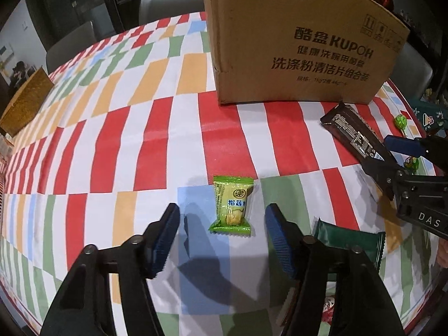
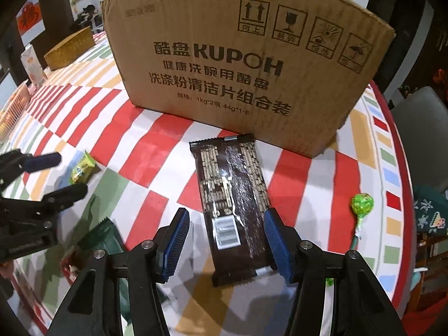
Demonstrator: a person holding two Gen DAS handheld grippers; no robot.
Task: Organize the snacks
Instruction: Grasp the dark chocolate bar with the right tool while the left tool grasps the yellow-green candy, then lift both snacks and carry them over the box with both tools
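1. Over the checked red, orange, green and white tablecloth (image 1: 156,151), left gripper (image 1: 222,218) is held low and level, blue-padded fingers (image 1: 168,224) spread wide, gripping nothing.
2. Small green-and-yellow wrapped candy (image 1: 231,205) lies flat on the cloth between the left fingertips, touching neither pad.
3. Right gripper (image 2: 226,224) points at the box, also low, fingers (image 2: 275,240) spread, straddling the near half of a long dark brown snack packet (image 2: 232,207); contact with the pads can't be told.
4. Brown packet lies flat, barcode side up, far end just beside the box base.
5. Tall brown corrugated cardboard box with black KUPOH print (image 2: 238,64) stands upright at the back of the table; inside not visible.
6. Green-wrapped lollipop (image 2: 362,204) lies on the cloth right of the brown packet, apart from it.
7. Dark green serrated-edge snack packet (image 1: 350,243) lies beside the left gripper's right finger, partly hidden.
8. Yellow woven basket (image 2: 70,47) sits far left; contents not visible.
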